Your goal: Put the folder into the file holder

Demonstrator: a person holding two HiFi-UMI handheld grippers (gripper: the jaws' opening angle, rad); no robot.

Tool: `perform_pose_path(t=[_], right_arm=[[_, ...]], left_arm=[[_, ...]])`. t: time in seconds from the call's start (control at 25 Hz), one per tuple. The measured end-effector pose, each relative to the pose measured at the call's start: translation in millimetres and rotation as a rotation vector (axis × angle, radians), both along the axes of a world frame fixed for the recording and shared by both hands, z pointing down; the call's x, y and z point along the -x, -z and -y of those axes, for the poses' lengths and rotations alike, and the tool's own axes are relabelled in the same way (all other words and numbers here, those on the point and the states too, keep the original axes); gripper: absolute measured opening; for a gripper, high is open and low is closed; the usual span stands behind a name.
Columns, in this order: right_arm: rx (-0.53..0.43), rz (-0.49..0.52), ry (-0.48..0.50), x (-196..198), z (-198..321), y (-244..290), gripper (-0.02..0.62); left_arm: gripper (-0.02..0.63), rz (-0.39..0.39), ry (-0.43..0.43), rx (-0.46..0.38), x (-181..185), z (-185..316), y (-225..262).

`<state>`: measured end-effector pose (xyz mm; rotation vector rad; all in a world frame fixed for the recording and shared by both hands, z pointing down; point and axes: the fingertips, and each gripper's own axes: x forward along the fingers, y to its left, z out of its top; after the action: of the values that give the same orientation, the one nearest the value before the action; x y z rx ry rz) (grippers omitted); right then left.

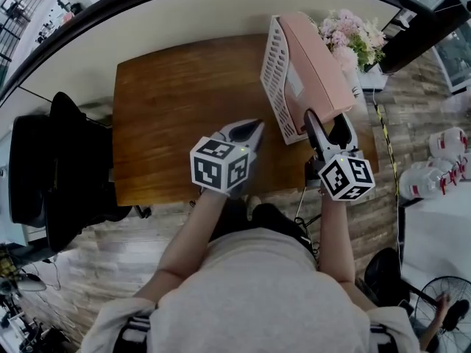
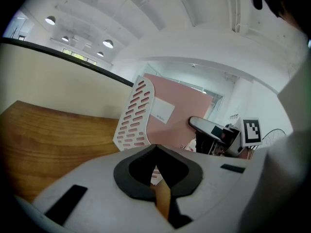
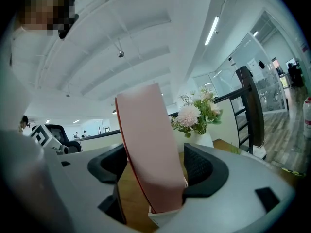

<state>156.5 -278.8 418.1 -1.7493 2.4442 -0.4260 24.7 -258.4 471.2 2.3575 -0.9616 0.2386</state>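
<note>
**A:** Where are the claws?

**B:** The left gripper (image 1: 252,131), its jaws pressed together with nothing in them, sits just left of the white perforated plastic file holder (image 1: 275,72). The right gripper (image 1: 327,123) is at the holder's near end, jaws spread wide.

**A:** And the folder?

**B:** The flat pink folder (image 1: 318,61) stands leaning in the holder, its near edge between those parted jaws. Pink flowers (image 1: 349,35) sit beyond the holder.
</note>
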Motion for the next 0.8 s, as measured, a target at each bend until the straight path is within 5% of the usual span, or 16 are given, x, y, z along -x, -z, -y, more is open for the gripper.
perform_pose_path(t=[0.32, 0.8], right_arm=[[-0.019, 0.011, 0.024, 0.8, -22.8, 12.7, 0.316], [-0.048, -0.006, 0.03, 0.3, -49.8, 24.5, 0.176]], left_arm=[[0.012, -0.011, -0.048, -0.107, -12.9, -4.2, 26.1], [0.012, -0.014, -0.136, -0.139, -37.6, -17.5, 36.4]])
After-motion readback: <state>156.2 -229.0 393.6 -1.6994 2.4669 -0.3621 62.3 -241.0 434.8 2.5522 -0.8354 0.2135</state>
